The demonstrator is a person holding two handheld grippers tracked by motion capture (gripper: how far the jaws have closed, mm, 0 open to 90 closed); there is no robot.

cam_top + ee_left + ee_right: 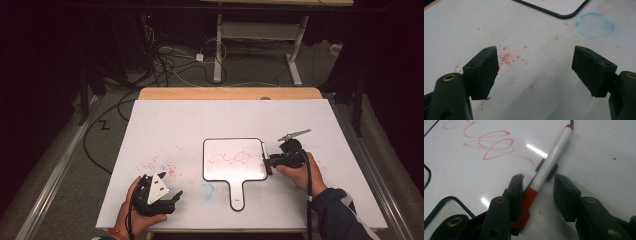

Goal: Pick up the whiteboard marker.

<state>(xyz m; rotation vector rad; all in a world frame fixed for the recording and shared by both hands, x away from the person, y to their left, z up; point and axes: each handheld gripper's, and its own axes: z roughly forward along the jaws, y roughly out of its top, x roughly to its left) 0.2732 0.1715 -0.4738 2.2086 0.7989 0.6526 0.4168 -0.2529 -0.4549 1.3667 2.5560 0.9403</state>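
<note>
The right hand-held gripper (537, 188), jaws partly open, straddles the red-capped marker (549, 165) lying by the whiteboard's (235, 160) right edge, near the desk's (170, 125) front; the left hand-held gripper (535, 72) gapes wide, empty

White red-capped marker (551, 160) lying on whiteboard (474, 170) edge.

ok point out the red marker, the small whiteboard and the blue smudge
red marker (550, 162): right gripper view, white barrel
small whiteboard (234, 175): high view, lower part of its face
blue smudge (594, 25): left gripper view, middle of the ring
</note>
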